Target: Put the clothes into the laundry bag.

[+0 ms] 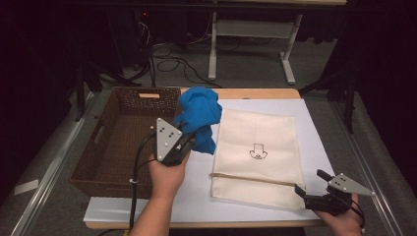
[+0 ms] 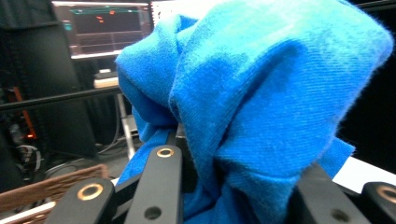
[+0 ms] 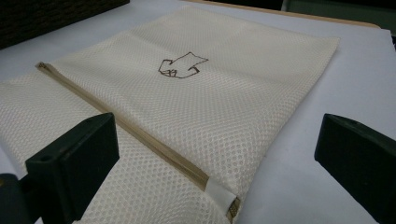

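A crumpled blue cloth [image 1: 199, 118] hangs in the air between the wicker basket [image 1: 105, 162] and the mesh bag, with my left gripper [image 1: 189, 143] shut on its lower part. In the left gripper view the blue cloth [image 2: 261, 107] bulges up from between the jaws. A cream mesh laundry bag [image 1: 258, 155] lies flat on the white table sheet [image 1: 314, 132], its zipper [image 3: 140, 135] running across it near the front. My right gripper [image 1: 311, 183] stands open at the bag's front right corner, close to the zipper end [image 3: 231, 205].
The brown wicker basket on the left is empty, with a handle slot in its far wall. Beyond the table are a white desk frame [image 1: 251, 44] and cables on the floor. A metal rail [image 1: 44, 172] runs along the table's left side.
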Action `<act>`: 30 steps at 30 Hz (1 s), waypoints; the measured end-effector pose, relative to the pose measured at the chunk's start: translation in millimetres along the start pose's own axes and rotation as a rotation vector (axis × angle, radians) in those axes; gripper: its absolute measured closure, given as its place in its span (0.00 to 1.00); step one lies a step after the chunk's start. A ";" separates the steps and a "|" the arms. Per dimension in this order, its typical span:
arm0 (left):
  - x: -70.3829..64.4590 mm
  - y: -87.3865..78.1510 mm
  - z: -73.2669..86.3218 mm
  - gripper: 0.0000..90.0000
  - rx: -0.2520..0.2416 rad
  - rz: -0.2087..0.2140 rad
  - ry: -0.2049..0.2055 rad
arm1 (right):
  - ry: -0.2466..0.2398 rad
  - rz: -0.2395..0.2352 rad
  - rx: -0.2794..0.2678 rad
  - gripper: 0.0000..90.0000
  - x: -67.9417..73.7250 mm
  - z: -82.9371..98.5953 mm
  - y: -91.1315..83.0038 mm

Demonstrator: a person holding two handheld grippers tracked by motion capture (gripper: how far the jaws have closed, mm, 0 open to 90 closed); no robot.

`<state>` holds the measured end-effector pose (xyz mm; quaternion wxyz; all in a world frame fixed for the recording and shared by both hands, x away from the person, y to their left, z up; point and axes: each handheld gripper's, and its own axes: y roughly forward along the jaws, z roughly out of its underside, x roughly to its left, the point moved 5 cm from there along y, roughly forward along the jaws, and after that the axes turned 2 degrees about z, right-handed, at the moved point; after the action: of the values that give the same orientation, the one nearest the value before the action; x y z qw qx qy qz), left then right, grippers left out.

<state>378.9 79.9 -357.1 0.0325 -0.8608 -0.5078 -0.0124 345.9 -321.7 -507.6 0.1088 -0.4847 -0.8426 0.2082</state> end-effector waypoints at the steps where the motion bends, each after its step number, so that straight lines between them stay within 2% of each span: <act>1: -3.1 1.2 0.4 0.80 0.003 0.009 0.001 | 0.000 -0.001 -0.001 0.01 -0.1 -0.1 -0.1; 12: -56.9 12.1 8.7 0.80 0.009 0.142 -0.016 | 0.004 0.000 0.007 0.01 0.3 0.4 0.0; 20: -93.0 14.9 18.0 0.80 0.020 0.224 -0.006 | 0.002 -0.006 0.008 0.01 1.4 0.5 0.2; 25: -106.6 15.7 26.6 0.80 0.022 0.268 -0.014 | 0.002 -0.007 0.009 0.01 1.3 0.7 0.4; 27: -108.1 13.4 29.0 0.80 0.023 0.284 -0.018 | 0.000 -0.008 0.009 0.01 0.9 1.1 0.5; 30: -106.4 5.6 34.3 0.80 0.038 0.288 -0.003 | -0.001 -0.008 0.016 0.01 0.8 2.2 0.7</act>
<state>332.0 -13.4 -397.3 0.0495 -0.9239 -0.3794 0.0031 345.2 -321.3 -509.8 0.1133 -0.4805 -0.8427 0.2148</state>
